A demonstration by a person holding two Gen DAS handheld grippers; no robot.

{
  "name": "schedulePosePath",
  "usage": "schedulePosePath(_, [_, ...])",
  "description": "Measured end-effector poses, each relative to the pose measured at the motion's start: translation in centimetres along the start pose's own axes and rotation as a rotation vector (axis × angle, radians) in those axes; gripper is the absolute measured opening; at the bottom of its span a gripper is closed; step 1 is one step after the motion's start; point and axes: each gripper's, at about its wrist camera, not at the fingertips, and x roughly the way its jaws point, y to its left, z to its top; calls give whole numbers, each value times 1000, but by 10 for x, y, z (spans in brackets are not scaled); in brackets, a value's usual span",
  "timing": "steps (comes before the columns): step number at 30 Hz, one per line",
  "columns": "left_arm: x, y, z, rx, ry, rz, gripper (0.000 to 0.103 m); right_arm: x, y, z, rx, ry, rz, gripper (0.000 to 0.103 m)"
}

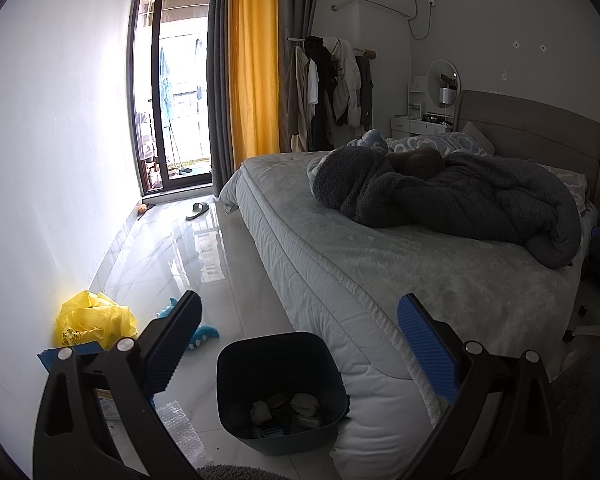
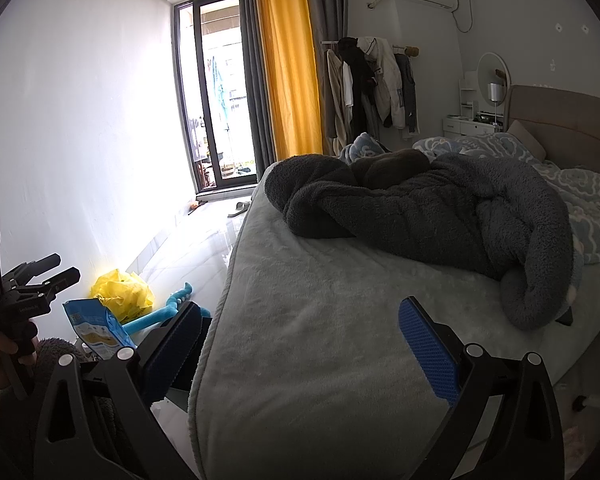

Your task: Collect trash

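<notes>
Both claws gape wide and empty: left gripper (image 1: 300, 344) hangs over the bin (image 1: 280, 392), nearer the yellow bag (image 1: 94, 320) lying low-left by the wall; right gripper (image 2: 300, 344) overhangs the bed (image 2: 320, 320).

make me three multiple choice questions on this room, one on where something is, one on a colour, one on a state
1. Where does the bin stand?
A. on the bed
B. on the floor beside the bed's corner
C. out by the glass door

2. What colour is the crumpled bag by the wall?
A. yellow
B. red
C. black

3. How is the left gripper?
A. shut on a wrapper
B. shut on the bin's rim
C. open, holding nothing

Answers:
1. B, the left wrist view shows it on the tiles against the bed corner.
2. A, it shows bright yellow in both views.
3. C, its blue pads stand wide apart with nothing between them.
</notes>
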Motion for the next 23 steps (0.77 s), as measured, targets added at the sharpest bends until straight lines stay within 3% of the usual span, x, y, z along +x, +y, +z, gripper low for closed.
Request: schedulePosePath(23, [0,-3,-1,-4,3,10,100,0,-1,0,-1,1,1,100])
